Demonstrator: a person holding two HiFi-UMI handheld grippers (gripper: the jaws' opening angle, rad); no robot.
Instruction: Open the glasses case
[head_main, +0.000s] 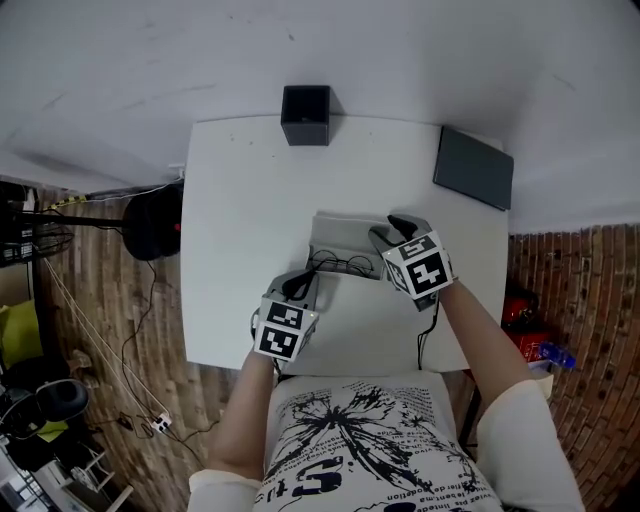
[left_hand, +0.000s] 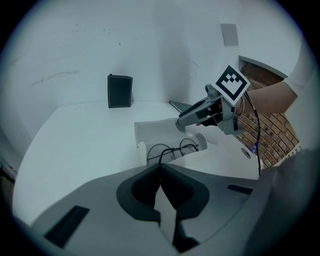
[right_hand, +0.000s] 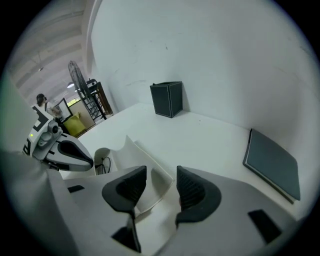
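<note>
Holds the white hard-shell glasses case (head_main: 345, 250) at the middle of the white rectangular table (head_main: 250, 200) by its near wall with the left gripper (left_hand: 160, 170), pads pinched together on that thin edge, probably to anchor the base. Keeps the right gripper (right_hand: 160, 187) partway apart around the raised lid (right_hand: 150, 170), pads not pressing, as suits a lid already up. Shows thin dark wire-framed spectacles (left_hand: 172, 149) lying inside, so looks all but done.
</note>
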